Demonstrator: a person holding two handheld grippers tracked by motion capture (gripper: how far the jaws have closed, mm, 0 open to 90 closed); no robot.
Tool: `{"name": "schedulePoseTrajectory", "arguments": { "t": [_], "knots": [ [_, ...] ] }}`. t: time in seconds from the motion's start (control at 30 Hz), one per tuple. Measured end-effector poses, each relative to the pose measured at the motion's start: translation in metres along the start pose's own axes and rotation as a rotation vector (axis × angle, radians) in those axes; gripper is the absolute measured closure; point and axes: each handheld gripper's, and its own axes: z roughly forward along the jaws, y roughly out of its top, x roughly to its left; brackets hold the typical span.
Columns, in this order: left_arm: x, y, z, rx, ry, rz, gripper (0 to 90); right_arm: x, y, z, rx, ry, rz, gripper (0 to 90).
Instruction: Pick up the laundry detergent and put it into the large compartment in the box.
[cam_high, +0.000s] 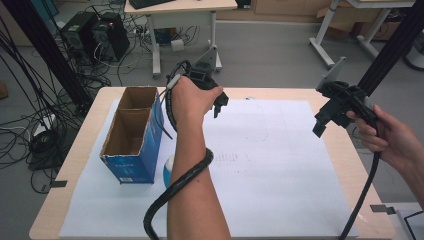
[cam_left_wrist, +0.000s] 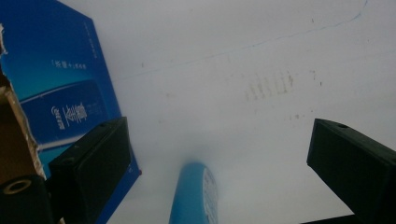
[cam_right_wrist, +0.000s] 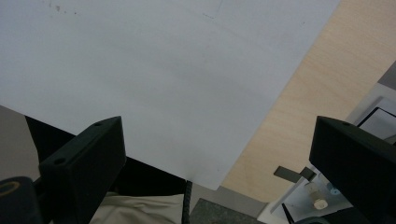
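A blue cardboard box (cam_high: 131, 134) stands open-topped on the left of the white sheet (cam_high: 280, 165); its printed side (cam_left_wrist: 60, 84) shows in the left gripper view. A small blue round container (cam_high: 168, 171) sits beside the box's near right corner, half hidden by the left forearm; I see it (cam_left_wrist: 194, 196) below and between my left jaws. My left gripper (cam_high: 219, 104) hangs open above the sheet's far middle, right of the box. The right gripper (cam_high: 321, 122) is held open over the sheet's right edge, nothing between its jaws (cam_right_wrist: 217, 135).
The wooden table (cam_high: 85, 150) shows around the sheet. Bare wood (cam_right_wrist: 299, 112) and the sheet's near corner appear in the right gripper view, with the person's trousers (cam_right_wrist: 140, 210) below. Desks, computer towers (cam_high: 97, 35) and cables stand on the floor behind.
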Motion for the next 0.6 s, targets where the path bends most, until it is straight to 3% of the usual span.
{"name": "schedulePoseTrajectory", "arguments": {
  "t": [0.6],
  "knots": [
    [0.006, -0.061, -0.021, -0.017, 0.013, -0.058, 6.7, 0.008, -0.01, -0.003, -0.004, -0.011, 0.007, 3.7]
  ]
}}
